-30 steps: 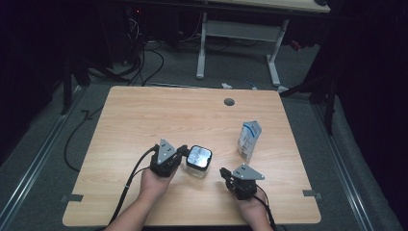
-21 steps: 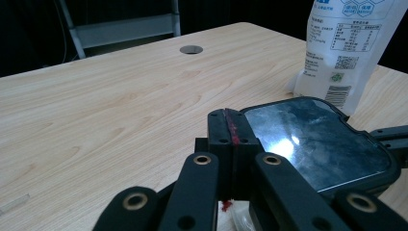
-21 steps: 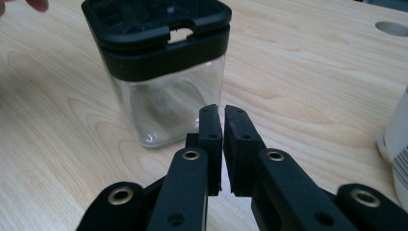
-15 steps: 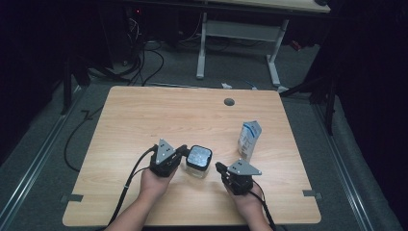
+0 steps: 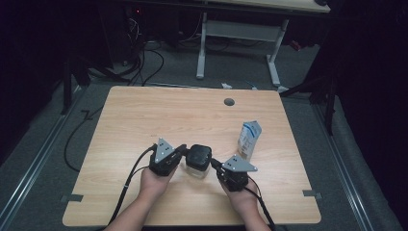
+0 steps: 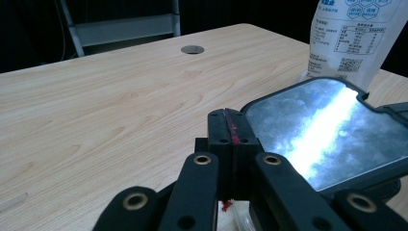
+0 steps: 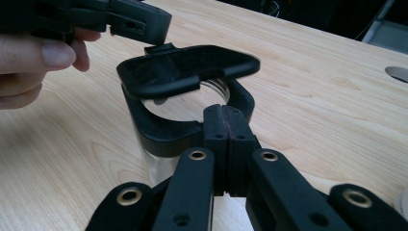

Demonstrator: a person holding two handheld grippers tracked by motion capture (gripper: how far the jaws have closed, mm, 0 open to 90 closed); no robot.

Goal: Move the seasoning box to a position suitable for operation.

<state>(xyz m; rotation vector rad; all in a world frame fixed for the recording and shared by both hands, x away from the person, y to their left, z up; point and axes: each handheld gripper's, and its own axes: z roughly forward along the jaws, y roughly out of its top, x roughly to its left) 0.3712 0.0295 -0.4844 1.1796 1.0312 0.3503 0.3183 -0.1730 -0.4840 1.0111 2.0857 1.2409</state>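
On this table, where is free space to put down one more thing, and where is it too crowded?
Free: the whole far half of the table around the cable hole, and the left side beyond the left gripper. Crowded: the near middle, where both grippers meet at the black-lidded container, with the carton close behind the right gripper.
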